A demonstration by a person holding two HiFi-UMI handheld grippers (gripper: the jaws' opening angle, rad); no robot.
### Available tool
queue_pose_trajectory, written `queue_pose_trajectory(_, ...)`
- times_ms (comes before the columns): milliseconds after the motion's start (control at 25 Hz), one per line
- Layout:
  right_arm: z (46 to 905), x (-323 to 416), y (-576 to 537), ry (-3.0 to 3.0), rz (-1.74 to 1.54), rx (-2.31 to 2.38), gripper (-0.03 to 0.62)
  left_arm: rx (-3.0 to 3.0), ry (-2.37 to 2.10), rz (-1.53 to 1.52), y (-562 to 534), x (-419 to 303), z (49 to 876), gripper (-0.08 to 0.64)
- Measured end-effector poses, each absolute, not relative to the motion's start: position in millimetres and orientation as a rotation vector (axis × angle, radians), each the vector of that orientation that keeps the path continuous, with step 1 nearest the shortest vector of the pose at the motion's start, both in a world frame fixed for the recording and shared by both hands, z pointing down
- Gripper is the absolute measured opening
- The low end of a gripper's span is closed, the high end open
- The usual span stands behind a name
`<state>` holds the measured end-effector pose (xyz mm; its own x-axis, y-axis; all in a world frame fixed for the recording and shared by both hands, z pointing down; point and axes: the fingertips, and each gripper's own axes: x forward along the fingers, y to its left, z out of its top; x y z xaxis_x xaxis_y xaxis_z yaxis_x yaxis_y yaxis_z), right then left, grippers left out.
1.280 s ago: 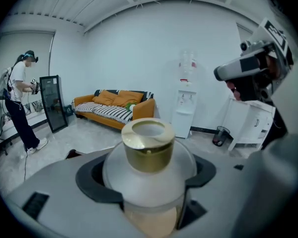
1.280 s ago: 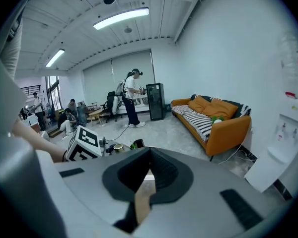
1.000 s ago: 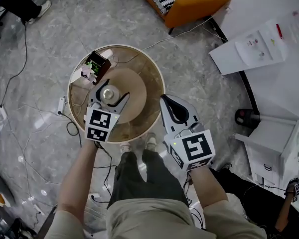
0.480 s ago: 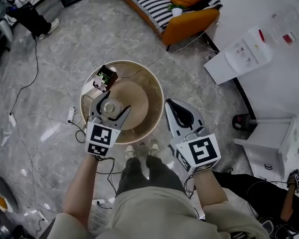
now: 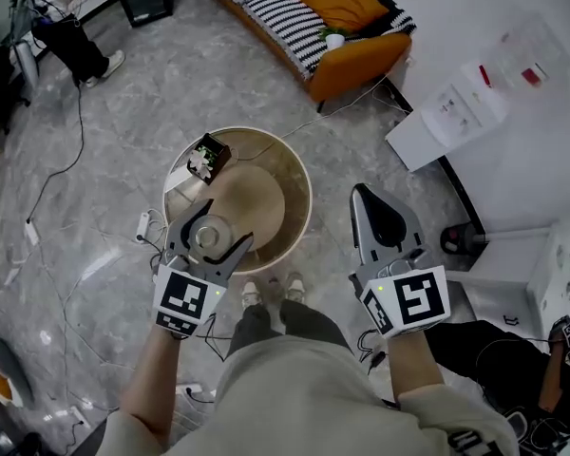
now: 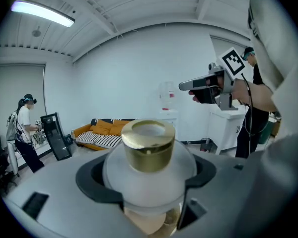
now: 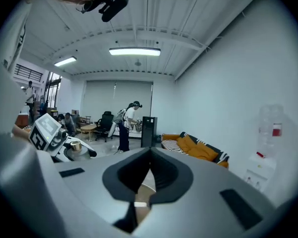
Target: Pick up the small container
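Jaws of the left tool (image 5: 212,230) clamped the small container (image 6: 148,155) upright over the round tabletop's (image 5: 299,183) seven-o'clock edge, probably mid-lift; right tool (image 5: 380,218) idled at three o'clock, closed and empty.

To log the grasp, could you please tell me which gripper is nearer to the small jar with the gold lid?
Left. The left gripper has its jaws shut around the jar; the right gripper hangs empty beside the table.
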<state>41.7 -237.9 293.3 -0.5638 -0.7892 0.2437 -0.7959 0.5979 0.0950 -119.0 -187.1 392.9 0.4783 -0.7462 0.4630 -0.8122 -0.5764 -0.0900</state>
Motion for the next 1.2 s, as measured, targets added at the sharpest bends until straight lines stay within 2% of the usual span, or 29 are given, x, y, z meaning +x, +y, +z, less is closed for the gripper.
queue_pose_trajectory(320, 255, 31, -192, -2.629, -0.038, 1.175, -0.003, 2.586, -1.408, 0.641, -139, -115, 341, 0.336)
queue_pose_trajectory(560, 245, 18, -162, -2.718, 0.026, 1.066, -0.003, 2.574, -1.465, 0.61, -109, -122, 310, 0.336)
queue_pose_trajectory(1200, 243, -8, -138, -2.724, -0.05, 0.926, -0.003, 2.532, -1.48, 0.615, -92, -121, 305, 0.336)
